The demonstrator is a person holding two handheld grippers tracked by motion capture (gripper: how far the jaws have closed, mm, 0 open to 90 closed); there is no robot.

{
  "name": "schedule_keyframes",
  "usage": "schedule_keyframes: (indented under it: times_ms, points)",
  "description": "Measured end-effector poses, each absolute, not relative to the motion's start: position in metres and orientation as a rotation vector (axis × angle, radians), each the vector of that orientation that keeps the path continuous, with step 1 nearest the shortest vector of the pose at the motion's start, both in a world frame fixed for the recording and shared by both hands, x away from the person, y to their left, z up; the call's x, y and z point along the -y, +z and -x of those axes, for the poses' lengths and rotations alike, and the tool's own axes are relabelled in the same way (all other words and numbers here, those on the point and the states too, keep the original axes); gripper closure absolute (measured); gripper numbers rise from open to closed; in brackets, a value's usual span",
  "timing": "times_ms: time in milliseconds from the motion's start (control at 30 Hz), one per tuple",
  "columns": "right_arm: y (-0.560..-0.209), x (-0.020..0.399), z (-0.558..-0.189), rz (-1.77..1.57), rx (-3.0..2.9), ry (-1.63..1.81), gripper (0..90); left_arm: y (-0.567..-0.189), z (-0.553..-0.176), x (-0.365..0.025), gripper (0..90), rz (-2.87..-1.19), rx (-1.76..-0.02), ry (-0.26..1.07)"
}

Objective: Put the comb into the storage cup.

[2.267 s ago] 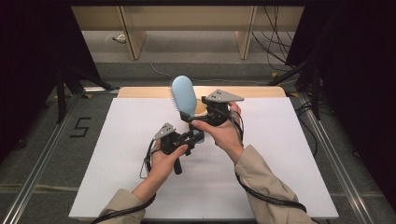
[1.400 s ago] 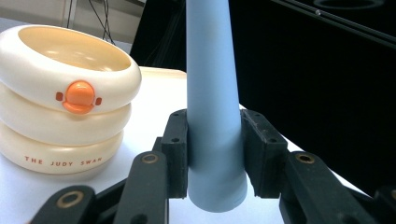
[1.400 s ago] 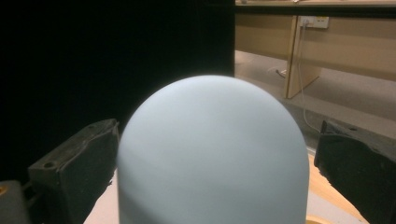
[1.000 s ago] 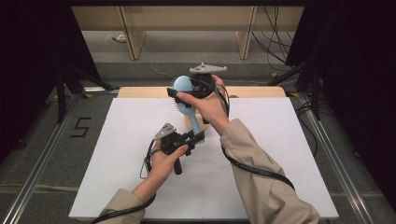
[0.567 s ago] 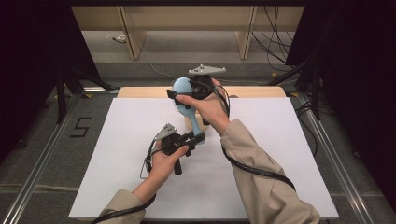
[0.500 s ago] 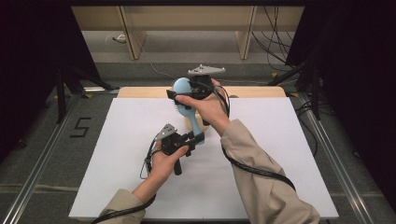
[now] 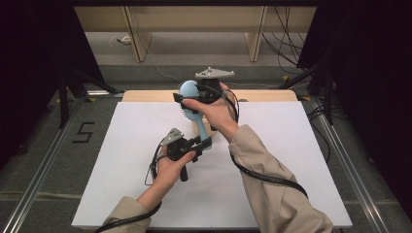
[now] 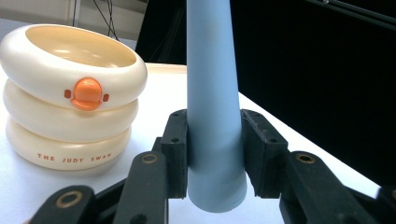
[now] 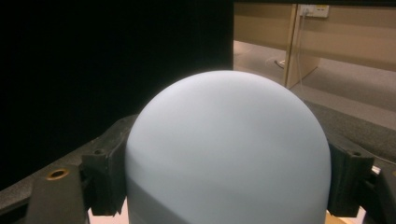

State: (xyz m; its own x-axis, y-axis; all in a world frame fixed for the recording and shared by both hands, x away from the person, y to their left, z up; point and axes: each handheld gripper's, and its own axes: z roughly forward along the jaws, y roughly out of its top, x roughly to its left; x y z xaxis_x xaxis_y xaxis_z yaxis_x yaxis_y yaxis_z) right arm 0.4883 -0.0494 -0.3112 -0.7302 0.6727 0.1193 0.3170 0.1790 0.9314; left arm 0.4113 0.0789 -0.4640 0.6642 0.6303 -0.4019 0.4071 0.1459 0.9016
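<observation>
A light blue hairbrush [image 7: 187,90] stands tilted over the white table top. My left gripper [image 7: 204,143] is shut on the lower end of its tapered handle [image 8: 212,93], with both pads pressed on the sides. My right gripper [image 7: 188,100] reaches in from the right at the far side and is shut on the brush's rounded head [image 9: 229,149], one pad on each edge. The grey plate [image 7: 214,73] on that gripper points up and away. In the left gripper view, the handle rises between the left gripper [image 8: 214,158] jaws and leaves the top of the picture.
A cream container of stacked rings [image 8: 70,93] with an orange button stands on the table just beside the handle. The white board [image 7: 121,160] has a wooden strip along its far edge. Dark stands and cables flank the table, and a "5" mark [image 7: 83,132] lies on the floor at left.
Since the earliest frame my right gripper has swung from beside the brush onto its head, and its grey plate has risen. Over the last second neither hand has shifted.
</observation>
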Motion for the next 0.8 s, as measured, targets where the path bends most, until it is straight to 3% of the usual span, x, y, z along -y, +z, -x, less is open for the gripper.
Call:
schedule_keyframes:
  times_ms: [500, 800]
  points:
    - [-0.307, 0.052, -0.4858, -0.952, -2.111, 1.59, 20.7, -0.461, -0.4118, -0.0827, 62.4, -1.5, -0.897, 0.27]
    - [-0.3049, 0.0559, -0.487, -0.955, -2.078, 1.598, 20.7, -0.4606, -0.4111, -0.0844, 54.9, -1.54, -0.879, 0.293]
